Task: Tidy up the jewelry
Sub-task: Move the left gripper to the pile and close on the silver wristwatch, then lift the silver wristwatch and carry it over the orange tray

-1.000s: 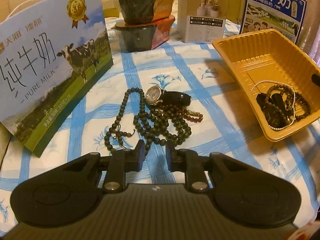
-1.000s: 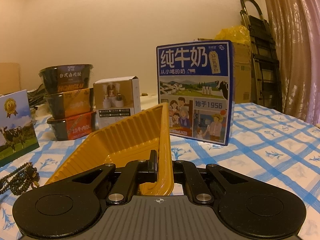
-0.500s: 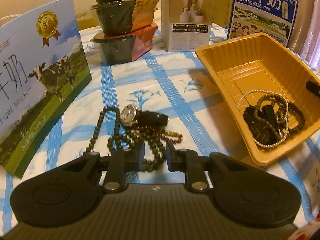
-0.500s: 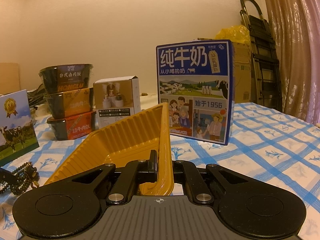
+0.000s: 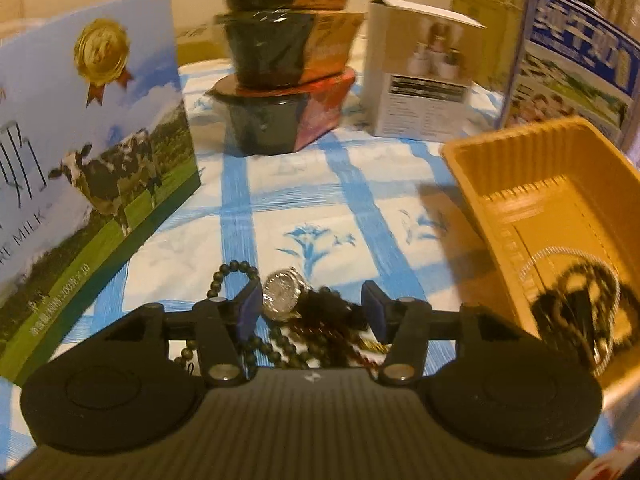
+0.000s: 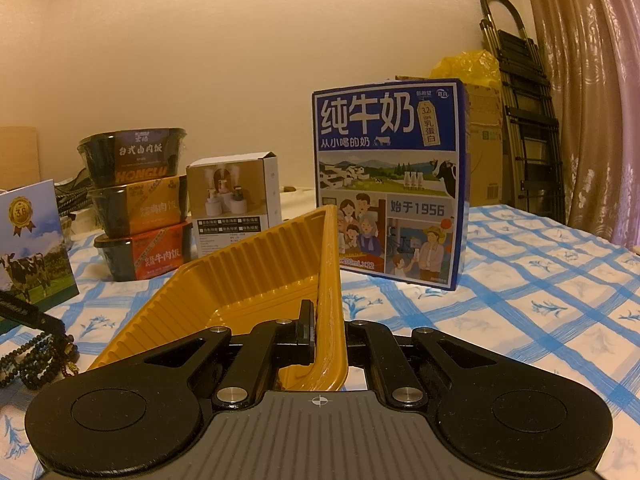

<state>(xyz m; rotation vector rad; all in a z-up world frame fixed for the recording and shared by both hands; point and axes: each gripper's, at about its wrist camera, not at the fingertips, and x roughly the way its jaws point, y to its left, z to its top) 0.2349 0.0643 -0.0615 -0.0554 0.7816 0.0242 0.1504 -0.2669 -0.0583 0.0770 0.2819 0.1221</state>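
Observation:
A silver-faced watch point(image 5: 282, 294) with a dark strap lies on a heap of dark green bead strings point(image 5: 236, 270) on the blue-checked cloth. My left gripper point(image 5: 313, 309) hangs over the heap, its jaws opening with the watch and some beads between them; the blue pads point(image 5: 250, 308) do not press on anything. A yellow plastic tray point(image 5: 500, 168) to the right holds several bead strings and a pearl strand point(image 5: 576, 308). My right gripper point(image 6: 326, 332) is shut on the tray's wall point(image 6: 330, 264). In the right wrist view the bead heap point(image 6: 36, 356) lies at the far left.
A cow-print milk carton point(image 5: 92, 160) stands close on the left. Stacked food bowls point(image 5: 280, 92) and a white box point(image 5: 420, 80) stand behind. A blue milk carton point(image 6: 390, 184) stands beyond the tray. A folded ladder point(image 6: 520, 100) leans by the curtain.
My left gripper moved forward over the heap and its jaws spread wide around the watch. The right gripper and the tray kept still.

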